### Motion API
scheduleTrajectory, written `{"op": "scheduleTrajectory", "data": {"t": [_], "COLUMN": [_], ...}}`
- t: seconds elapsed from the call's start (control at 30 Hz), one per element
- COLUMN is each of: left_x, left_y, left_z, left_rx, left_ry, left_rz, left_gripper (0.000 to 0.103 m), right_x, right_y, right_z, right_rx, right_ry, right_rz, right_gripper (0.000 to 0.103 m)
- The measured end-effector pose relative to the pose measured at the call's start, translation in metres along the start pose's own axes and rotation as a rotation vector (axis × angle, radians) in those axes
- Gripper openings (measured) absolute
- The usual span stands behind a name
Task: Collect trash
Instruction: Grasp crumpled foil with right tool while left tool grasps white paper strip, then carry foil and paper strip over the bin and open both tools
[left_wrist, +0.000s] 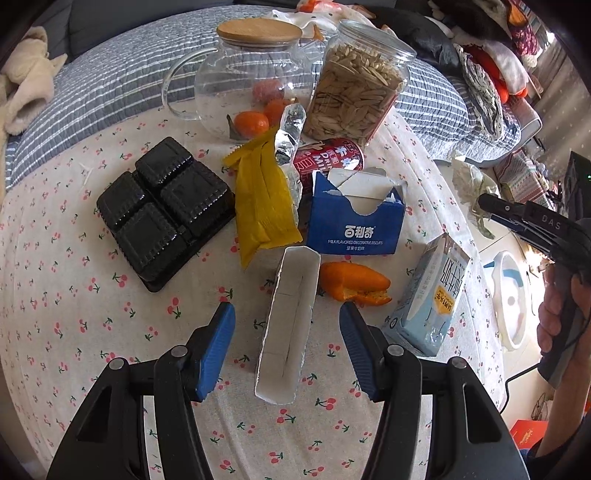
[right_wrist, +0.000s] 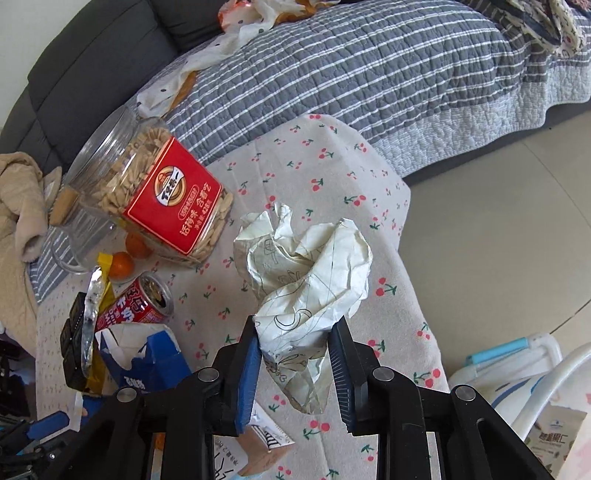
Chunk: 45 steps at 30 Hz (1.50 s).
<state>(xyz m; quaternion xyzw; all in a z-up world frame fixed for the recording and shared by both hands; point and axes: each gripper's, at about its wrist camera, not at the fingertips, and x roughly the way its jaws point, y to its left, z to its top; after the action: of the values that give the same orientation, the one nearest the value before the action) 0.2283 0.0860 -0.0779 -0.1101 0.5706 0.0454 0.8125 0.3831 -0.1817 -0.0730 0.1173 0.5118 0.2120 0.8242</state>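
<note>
Paper wad sits between the right claw fingers, gripped: light, soft, crushable, so hold its thick middle. Left claw gapes open around an empty white carton, flimsy; pinch its long walls.

Tablecloth: white with small red cherries on green stems; bed quilt: grey-blue with white stripes. Biscuit box: blue with white lettering; tray: glossy black; wrapper: yellow; peel: orange; milk carton: pale blue. Crumpled paper: off-white with dark pen lines; jar label: red; finger pads: blue on black frames.
</note>
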Motion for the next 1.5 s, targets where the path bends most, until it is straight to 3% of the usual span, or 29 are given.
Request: {"op": "scheduleTrajectory", "data": {"t": [0.17, 0.2, 0.23, 0.27, 0.67, 0.97, 1.13, 1.27, 1.5], "left_x": [0.017, 0.020, 0.023, 0.024, -0.059, -0.081, -0.077, -0.075, -0.054], "left_y": [-0.004, -0.005, -0.006, -0.006, -0.016, -0.044, -0.082, -0.120, -0.205], "left_z": [-0.001, -0.002, -0.002, -0.002, -0.017, -0.033, -0.037, -0.036, -0.041], "left_rx": [0.038, 0.046, 0.050, 0.046, -0.038, -0.071, -0.042, 0.000, 0.105], "left_ry": [0.047, 0.054, 0.065, 0.077, -0.096, -0.171, -0.176, -0.185, -0.134], "left_rz": [0.048, 0.044, 0.043, 0.043, -0.148, -0.249, -0.305, -0.361, -0.433], "left_gripper": [0.061, 0.050, 0.021, 0.020, 0.019, 0.020, 0.020, 0.020, 0.020], "right_x": [-0.015, -0.017, -0.020, -0.024, -0.090, -0.162, -0.196, -0.216, -0.221], "right_y": [0.010, 0.012, 0.014, 0.016, 0.018, -0.024, -0.055, -0.080, -0.109], "right_z": [-0.011, -0.013, -0.014, -0.015, -0.035, -0.057, -0.073, -0.083, -0.086], "right_rx": [-0.004, -0.005, -0.005, -0.004, -0.023, 0.009, 0.054, 0.120, 0.193], "right_ry": [0.009, 0.008, 0.009, 0.009, -0.043, -0.111, -0.134, -0.147, -0.143], "right_rz": [0.026, 0.026, 0.030, 0.034, 0.074, 0.009, -0.015, 0.016, -0.004], "right_gripper": [0.032, 0.032, 0.032, 0.032, 0.032, 0.033, 0.033, 0.033, 0.033]}}
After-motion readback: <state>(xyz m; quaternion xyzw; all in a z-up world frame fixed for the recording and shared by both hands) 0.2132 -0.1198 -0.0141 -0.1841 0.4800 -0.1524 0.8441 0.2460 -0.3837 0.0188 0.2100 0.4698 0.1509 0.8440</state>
